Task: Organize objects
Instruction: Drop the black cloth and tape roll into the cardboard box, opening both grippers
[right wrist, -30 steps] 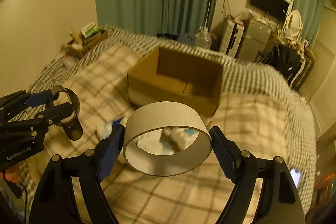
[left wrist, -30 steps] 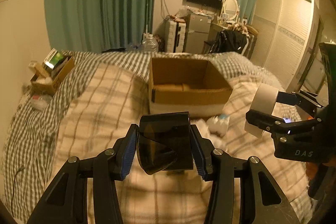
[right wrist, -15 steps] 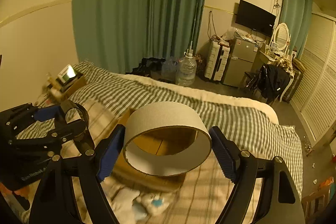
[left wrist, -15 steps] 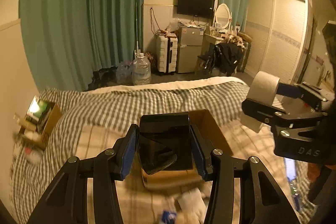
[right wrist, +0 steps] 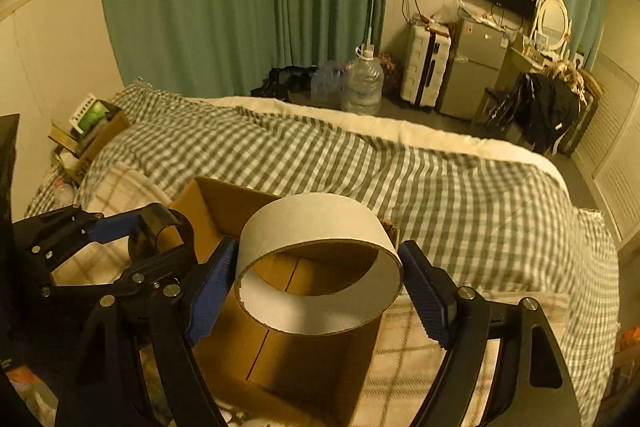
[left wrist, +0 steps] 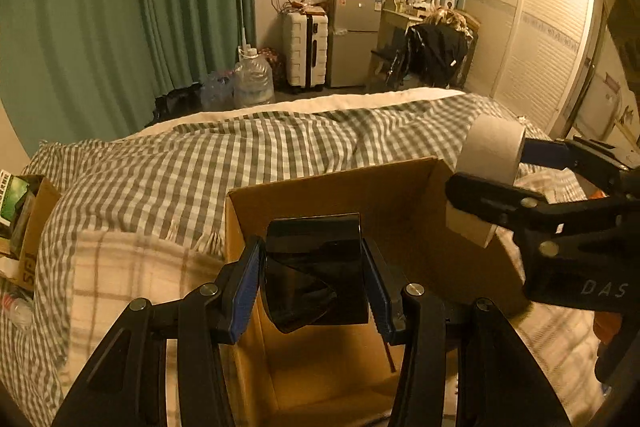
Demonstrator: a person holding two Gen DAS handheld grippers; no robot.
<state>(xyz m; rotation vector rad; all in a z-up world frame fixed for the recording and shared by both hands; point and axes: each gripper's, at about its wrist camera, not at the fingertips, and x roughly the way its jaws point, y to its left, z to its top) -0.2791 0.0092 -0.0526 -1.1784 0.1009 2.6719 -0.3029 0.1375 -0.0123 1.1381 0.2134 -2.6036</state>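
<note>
My left gripper [left wrist: 314, 283] is shut on a black tape roll [left wrist: 316, 267] and holds it over the near left part of the open cardboard box [left wrist: 400, 187] on the bed. My right gripper [right wrist: 320, 285] is shut on a wide white cardboard ring [right wrist: 316, 227] and holds it above the same box [right wrist: 304, 367]. In the left wrist view the ring [left wrist: 492, 147] hangs over the box's right wall. In the right wrist view the left gripper [right wrist: 156, 239] with the black roll [right wrist: 160, 223] is at the box's left side.
The box sits on a checked blanket over the bed [left wrist: 200, 163]. A small carton of odds and ends [right wrist: 96, 125] stands at the bed's left edge. Beyond the bed are a water jug [left wrist: 253, 75], suitcase [left wrist: 306, 47], fridge and wardrobe.
Both grippers have moved forward with their loads, from in front of the box to above its opening. The views tilted up, then back down into the box.
</note>
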